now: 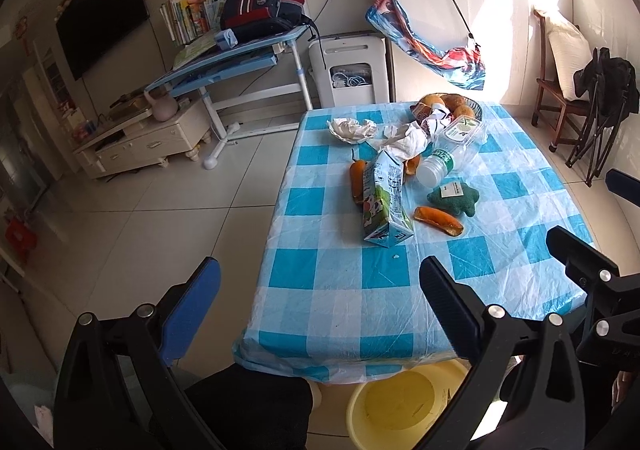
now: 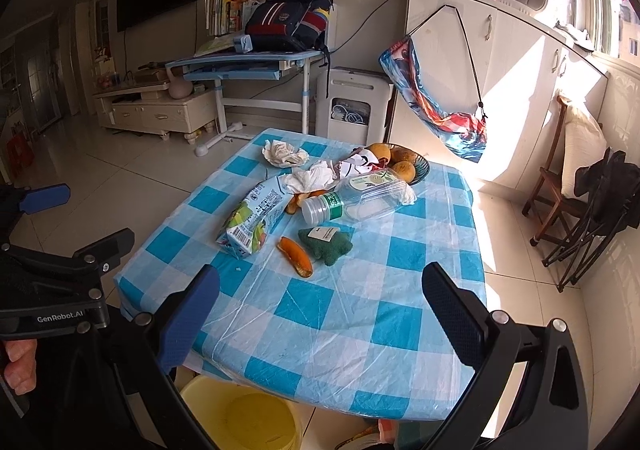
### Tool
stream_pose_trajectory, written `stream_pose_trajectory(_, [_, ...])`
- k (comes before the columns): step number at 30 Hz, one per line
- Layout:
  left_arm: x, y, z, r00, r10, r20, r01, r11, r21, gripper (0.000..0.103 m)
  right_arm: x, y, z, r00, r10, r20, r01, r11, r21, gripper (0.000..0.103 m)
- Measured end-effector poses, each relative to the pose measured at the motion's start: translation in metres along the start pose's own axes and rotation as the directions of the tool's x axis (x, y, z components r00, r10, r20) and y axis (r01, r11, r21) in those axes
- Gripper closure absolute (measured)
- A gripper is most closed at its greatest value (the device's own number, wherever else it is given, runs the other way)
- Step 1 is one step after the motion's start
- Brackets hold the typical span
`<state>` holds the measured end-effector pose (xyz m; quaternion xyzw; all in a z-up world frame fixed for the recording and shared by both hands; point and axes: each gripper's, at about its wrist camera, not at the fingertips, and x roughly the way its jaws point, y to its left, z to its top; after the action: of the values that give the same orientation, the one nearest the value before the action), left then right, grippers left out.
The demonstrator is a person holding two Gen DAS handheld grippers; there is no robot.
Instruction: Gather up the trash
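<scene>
Centrally on the checkered bench (image 1: 360, 290) lies the trash: a flattened milk carton (image 1: 382, 205), orange peel (image 1: 438, 219), a clear bottle (image 1: 436, 167) and crumpled tissue (image 1: 352, 128). Both the left hand-held gripper (image 1: 320, 302) and right hand-held gripper (image 2: 320, 308) gape wide, empty, at lower frame.

**Two wrist views over one checked table**

The left wrist view looks forward and down from beyond the table's (image 1: 340, 290) near left corner, with the yellow bucket (image 1: 400, 406) below the near edge. The right wrist view faces the same way from further right at the near edge. Both share the tabletop, the milk carton (image 2: 252, 221), the bucket and the far wall; each catches the other gripper at its side.
</scene>
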<state>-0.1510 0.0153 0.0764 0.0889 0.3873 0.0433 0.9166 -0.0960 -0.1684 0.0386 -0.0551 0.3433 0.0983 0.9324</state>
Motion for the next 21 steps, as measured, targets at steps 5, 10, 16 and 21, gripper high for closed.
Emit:
stream_pose_trajectory(5, [0.014,-0.008,0.009,1.0,-0.027,-0.007,0.027,1.0,-0.005,0.007,0.011,-0.006,0.001,1.0,0.012,-0.006,-0.012,1.0,0.004,0.006])
stream_pose_trajectory(10, [0.047,-0.003,0.022,0.997,-0.063,-0.038,0.061,0.996,-0.068,0.007,0.037,-0.014,0.001,0.999,0.029,-0.025,-0.031,0.998,-0.056,0.006])
stream_pose_trajectory(16, [0.111,0.011,0.035,0.986,-0.115,-0.123,0.09,0.976,-0.196,0.007,0.074,-0.027,0.02,0.997,0.069,-0.028,-0.071,0.99,-0.119,0.006])
stream_pose_trajectory(21, [0.144,-0.001,0.042,0.986,-0.103,-0.135,0.08,0.983,-0.164,0.007,0.104,-0.04,0.006,0.984,0.168,-0.064,-0.168,0.986,0.002,0.006])
